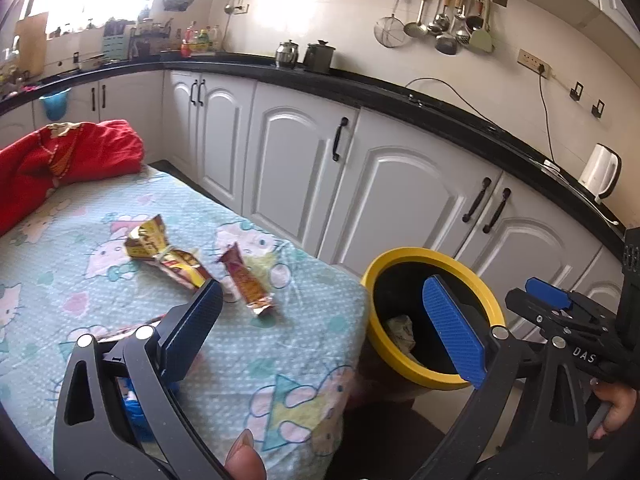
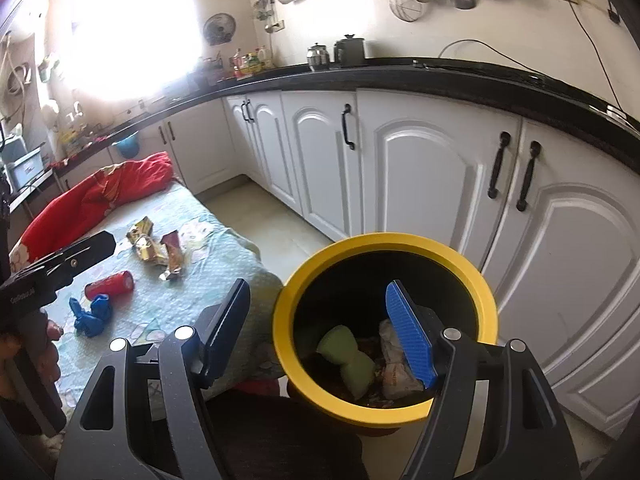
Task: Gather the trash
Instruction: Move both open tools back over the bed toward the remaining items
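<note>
Two crumpled snack wrappers (image 1: 160,252) (image 1: 248,280) lie on the cartoon-print tablecloth (image 1: 80,264). My left gripper (image 1: 326,320) hangs open over the table's corner, beside the yellow-rimmed bin (image 1: 400,256), with nothing between its fingers. My right gripper (image 2: 316,332) stands open above the bin (image 2: 384,242), also empty. Inside the bin lie a green piece (image 2: 348,356) and crumpled paper (image 2: 396,368). In the right wrist view a red can (image 2: 110,284), a blue glove (image 2: 90,314) and the wrappers (image 2: 156,248) lie on the table.
A red cloth bundle (image 1: 60,160) sits at the table's far end. White cabinets (image 1: 288,160) under a black counter run close behind the table and bin. A white kettle (image 1: 600,172) stands on the counter. A person's hand (image 2: 24,352) holds the left gripper's handle.
</note>
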A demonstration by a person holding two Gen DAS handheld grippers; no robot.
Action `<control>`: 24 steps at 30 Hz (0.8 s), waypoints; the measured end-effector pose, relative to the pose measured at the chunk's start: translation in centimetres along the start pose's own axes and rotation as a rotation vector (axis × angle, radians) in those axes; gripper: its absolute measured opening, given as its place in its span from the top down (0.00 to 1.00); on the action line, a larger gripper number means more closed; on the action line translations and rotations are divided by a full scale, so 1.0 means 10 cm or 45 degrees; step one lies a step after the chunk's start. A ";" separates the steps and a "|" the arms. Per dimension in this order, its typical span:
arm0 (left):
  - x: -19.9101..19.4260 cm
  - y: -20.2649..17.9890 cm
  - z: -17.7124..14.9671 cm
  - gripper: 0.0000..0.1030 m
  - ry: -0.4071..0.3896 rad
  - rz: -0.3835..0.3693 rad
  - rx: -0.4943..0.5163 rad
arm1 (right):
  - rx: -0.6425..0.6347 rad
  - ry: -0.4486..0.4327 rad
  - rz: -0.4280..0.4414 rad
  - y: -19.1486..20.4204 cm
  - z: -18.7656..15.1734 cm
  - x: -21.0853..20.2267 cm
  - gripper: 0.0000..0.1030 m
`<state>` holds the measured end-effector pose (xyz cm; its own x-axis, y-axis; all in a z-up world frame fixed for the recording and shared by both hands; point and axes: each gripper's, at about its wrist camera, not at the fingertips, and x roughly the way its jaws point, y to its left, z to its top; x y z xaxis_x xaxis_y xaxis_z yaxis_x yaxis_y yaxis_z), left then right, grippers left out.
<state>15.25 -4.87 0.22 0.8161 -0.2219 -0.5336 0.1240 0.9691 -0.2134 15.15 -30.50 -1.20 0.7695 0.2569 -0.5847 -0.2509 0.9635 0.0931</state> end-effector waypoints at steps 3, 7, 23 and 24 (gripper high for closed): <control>-0.05 0.09 0.01 0.11 -0.009 0.016 -0.015 | -0.026 0.002 0.019 0.10 0.01 0.01 0.34; -0.10 0.21 0.02 0.11 -0.019 0.037 -0.021 | -0.056 0.004 0.048 0.25 0.04 0.04 0.34; -0.25 0.71 0.03 0.11 -0.043 0.131 -0.057 | -0.144 0.030 0.159 0.81 0.12 0.18 0.34; -0.26 0.74 0.03 0.11 -0.042 0.139 -0.057 | -0.147 0.035 0.166 0.84 0.12 0.20 0.34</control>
<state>14.23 2.94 0.21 0.8417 -0.1106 -0.5285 0.0082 0.9813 -0.1924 15.24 -21.81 -0.63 0.7099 0.3756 -0.5957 -0.4149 0.9066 0.0772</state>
